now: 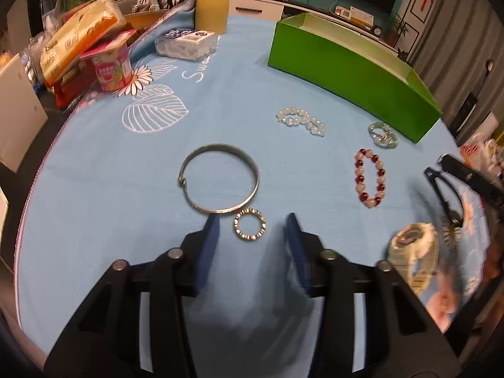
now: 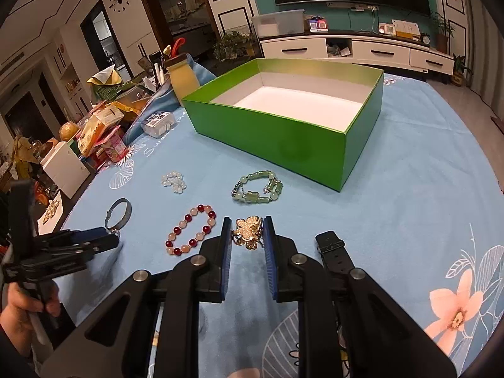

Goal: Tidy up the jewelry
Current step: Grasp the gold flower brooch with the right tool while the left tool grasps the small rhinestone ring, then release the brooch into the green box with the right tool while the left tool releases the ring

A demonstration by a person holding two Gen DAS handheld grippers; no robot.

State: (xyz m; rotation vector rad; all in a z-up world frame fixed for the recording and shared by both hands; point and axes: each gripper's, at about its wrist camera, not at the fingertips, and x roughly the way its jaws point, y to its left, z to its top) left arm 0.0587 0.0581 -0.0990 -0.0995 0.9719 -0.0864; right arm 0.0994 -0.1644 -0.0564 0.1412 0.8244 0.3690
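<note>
A yellow bottle (image 1: 211, 5) is standing on the blue tablecloth (image 1: 104, 163). Just beside the bottle a clear plastic case (image 1: 186, 43) is lying, a pink cup (image 1: 114, 66) farther along.

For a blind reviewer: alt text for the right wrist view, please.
The right gripper grips a gold butterfly ornament above a blue tablecloth. Beyond lie three bead bracelets and an empty green box.

Two wrist fisheyes looking steeply down, close over the blue tablecloth (image 1: 94, 173).
Both are sharing the green box (image 2: 283, 145) and red-and-pink bead bracelet (image 1: 370, 178).
</note>
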